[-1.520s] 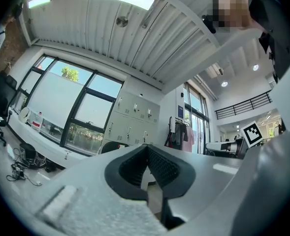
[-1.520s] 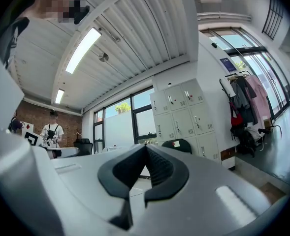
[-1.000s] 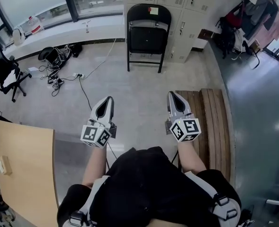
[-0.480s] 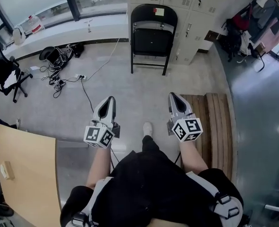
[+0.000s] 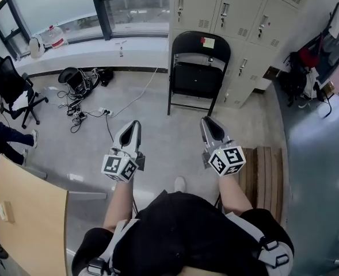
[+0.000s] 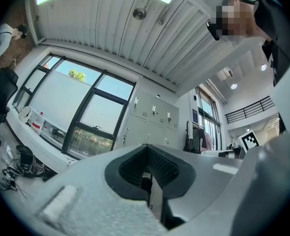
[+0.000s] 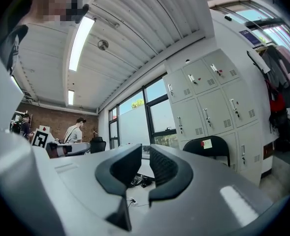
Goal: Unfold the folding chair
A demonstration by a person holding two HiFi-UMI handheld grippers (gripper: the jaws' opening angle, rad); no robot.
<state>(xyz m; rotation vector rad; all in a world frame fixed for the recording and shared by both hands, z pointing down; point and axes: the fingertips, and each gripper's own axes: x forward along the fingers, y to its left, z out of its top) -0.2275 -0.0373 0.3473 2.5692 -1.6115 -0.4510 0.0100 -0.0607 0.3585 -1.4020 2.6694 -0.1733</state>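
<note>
Judging from how things stand, the main danger is a bad first grip: the folding chair point(image 5: 198, 73) stands folded and upright, leaning on the lockers point(image 5: 238, 16). If only one side of its smooth black frame is pulled, it may slide along the floor point(image 5: 157, 119) or tip over. The seat could also swing down too fast and trap a finger if the hold is placed near the hinge. A cable point(image 5: 107, 125) lies on the floor near the walking path, and a foot may catch on it. The left gripper point(image 5: 135, 122) has its fingers point(image 6: 135, 167) pressed together with nothing between them, so it must open before it can take the frame. The right gripper point(image 5: 206, 120) is opening its fingers point(image 7: 119, 167), and the gap between them is empty. The chair is straight ahead of both grippers and well apart from them. In the right gripper view it shows to the right of the fingers, and nothing touches it yet.
</note>
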